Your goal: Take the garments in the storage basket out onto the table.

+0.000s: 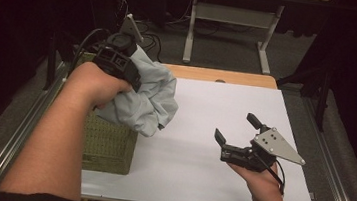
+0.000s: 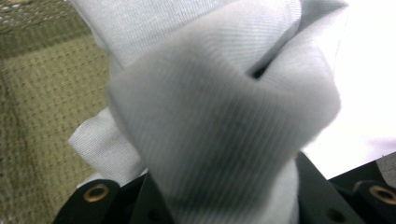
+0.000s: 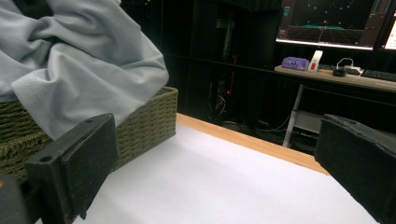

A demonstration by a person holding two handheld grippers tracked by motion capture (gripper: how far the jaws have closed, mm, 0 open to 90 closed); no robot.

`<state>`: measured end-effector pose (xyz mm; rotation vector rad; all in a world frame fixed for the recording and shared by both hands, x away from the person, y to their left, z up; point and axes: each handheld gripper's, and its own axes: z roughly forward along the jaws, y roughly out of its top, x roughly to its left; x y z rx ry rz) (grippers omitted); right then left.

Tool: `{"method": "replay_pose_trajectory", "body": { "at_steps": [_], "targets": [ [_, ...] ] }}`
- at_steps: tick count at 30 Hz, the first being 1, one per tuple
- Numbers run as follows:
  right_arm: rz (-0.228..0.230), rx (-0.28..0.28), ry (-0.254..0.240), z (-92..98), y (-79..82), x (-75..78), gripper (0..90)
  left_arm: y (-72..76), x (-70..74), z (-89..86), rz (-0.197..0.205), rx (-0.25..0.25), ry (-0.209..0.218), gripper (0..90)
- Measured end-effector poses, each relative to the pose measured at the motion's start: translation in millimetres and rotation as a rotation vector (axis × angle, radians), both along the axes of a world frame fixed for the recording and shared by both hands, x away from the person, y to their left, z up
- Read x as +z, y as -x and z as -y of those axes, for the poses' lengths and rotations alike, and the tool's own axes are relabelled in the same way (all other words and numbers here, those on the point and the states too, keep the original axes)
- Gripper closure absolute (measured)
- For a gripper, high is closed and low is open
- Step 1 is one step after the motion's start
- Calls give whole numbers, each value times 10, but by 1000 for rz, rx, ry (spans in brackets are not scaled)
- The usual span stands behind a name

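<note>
My left tongs are clamped on a pale grey cloth, which bunches around them and hangs down over the near corner of a green woven basket just beneath. In the left gripper view the cloth wraps right up against the tongs. My right tongs stand wide open with nothing between them, low over the white surface, well apart from the cloth.
</note>
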<state>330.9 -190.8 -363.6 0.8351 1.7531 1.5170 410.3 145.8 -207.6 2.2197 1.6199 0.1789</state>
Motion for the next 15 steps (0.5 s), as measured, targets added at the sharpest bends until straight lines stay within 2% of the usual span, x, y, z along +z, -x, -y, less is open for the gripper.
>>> {"method": "replay_pose_trajectory", "body": {
  "at_steps": [6,15],
  "targets": [
    [2,0,-4,7,2,8,6,-58,-31,199,6,-31,16,749],
    [7,-4,-8,19,1,20,6,-112,-70,350,16,-53,31,749]
  ]
}}
